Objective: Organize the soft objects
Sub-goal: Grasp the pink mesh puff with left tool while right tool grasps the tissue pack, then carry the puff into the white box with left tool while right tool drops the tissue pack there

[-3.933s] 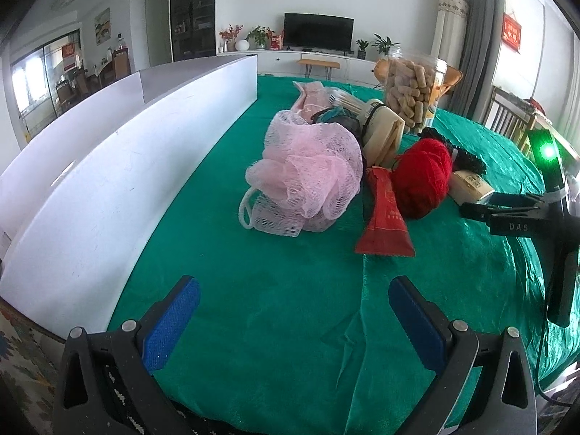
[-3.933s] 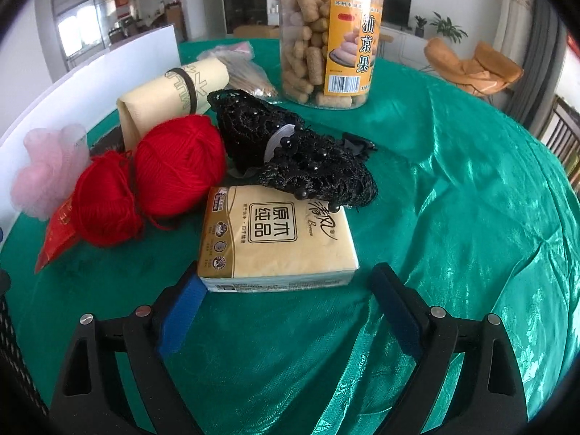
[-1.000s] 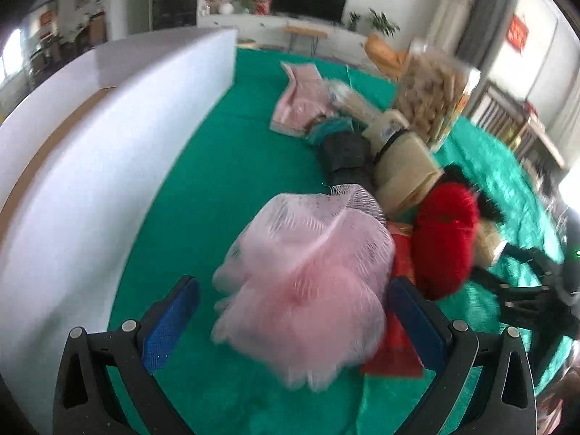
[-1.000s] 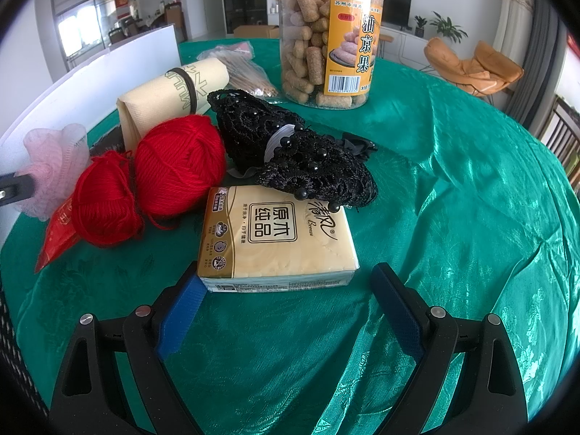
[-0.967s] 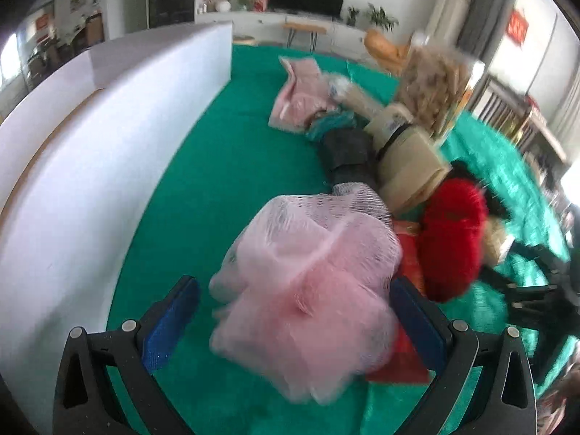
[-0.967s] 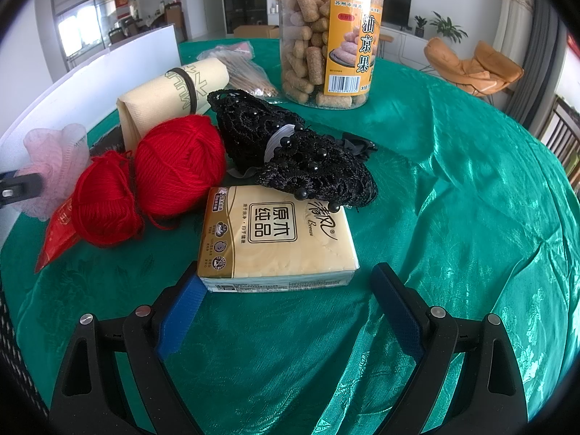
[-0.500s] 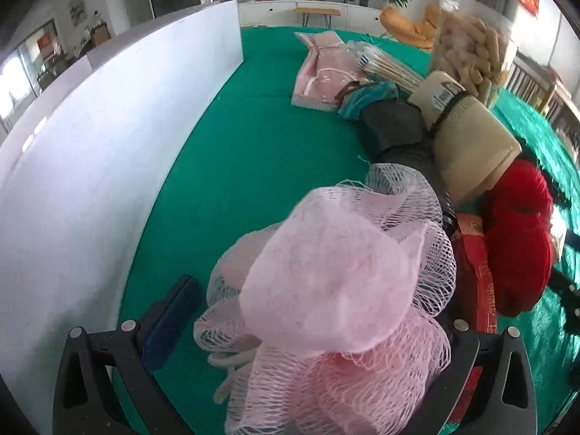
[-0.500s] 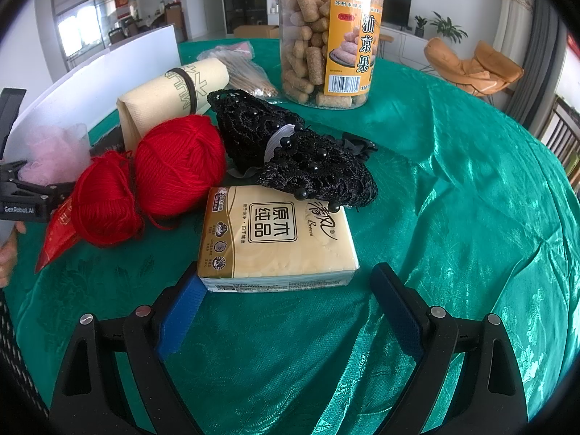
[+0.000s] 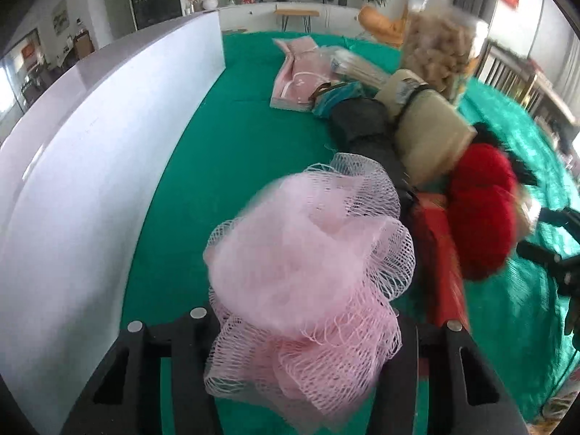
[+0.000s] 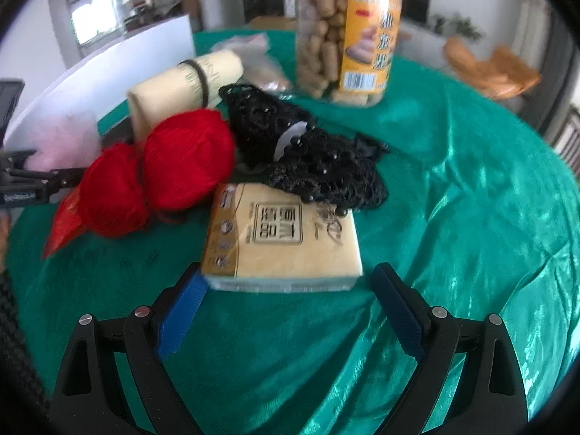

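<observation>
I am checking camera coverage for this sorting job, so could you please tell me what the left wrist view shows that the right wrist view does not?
Only the left wrist view shows the left gripper shut on the pink mesh bath sponge, plus the folded pink cloth.

Only the right wrist view shows the right gripper open before the yellow tissue pack, and the black beaded lace fabric in full.

Both show the red yarn balls, the tan rolled cloth, the clear snack jar and the green tablecloth.
</observation>
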The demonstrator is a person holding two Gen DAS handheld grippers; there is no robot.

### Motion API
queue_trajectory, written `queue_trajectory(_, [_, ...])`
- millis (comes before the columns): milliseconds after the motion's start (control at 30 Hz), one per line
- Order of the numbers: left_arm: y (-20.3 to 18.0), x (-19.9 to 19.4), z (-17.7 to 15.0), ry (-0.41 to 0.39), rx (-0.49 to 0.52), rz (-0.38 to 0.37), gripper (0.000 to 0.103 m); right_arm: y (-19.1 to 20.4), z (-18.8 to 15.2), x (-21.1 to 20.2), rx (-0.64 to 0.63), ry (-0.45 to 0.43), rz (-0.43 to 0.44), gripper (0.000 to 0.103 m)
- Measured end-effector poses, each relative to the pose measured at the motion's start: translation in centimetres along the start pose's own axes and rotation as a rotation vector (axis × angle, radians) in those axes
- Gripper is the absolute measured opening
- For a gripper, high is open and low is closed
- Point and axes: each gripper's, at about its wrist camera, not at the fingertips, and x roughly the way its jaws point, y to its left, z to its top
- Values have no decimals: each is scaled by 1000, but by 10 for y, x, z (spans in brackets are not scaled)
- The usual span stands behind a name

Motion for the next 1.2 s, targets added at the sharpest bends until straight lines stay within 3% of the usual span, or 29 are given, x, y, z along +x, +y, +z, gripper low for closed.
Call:
queue_trajectory(67, [5,-11,-19,-30,-76,-46,49,-17,2,-20,186,-30,51,93])
queue_trajectory(167, [3,-20,-39,-94,-138,-70,49,-31,17,-27,380,-29,-3,92])
queue_trajectory(333, [-6,-28,-54,-149,-91,-37,49,-18,40,18,504,77,-107,93])
queue_trajectory(467, [-3,-29,-56,-154,-110,-62,49,-3,43,23,439,49,-214,90])
queue_trajectory(567, [0,-28,-57,-154,-126,-84,49,0,27,13,340,116,-208,90])
queue_trajectory(667, [1,-29,-58,-158,-135,-89,50,-19,3,-23,398,100,-187,91])
queue_trajectory(767, [-1,-31,-60,-163,-131,-82,50,-36,-1,-46,474,80,-162,92])
queue_trajectory(867, [-1,-35,-64,-161,-122,-83,50,-33,10,-39,448,107,-167,92])
queue_trajectory(1000, [4,-39,-68,-161,-145,-106,50,-18,18,-7,317,214,-194,91])
queue_trajectory(1067, [6,-40,-69,-158,-152,-128,49,-7,15,-1,214,240,-186,87])
queue_trajectory(1100, [5,-42,-69,-158,-151,-138,49,-6,13,-4,186,242,-189,66])
queue_trajectory(1133, [4,-44,-69,-158,-149,-152,49,-7,10,-9,181,243,-180,58])
queue_trajectory(1200, [2,-51,-72,-153,-150,-202,48,-14,2,-23,201,235,-145,57])
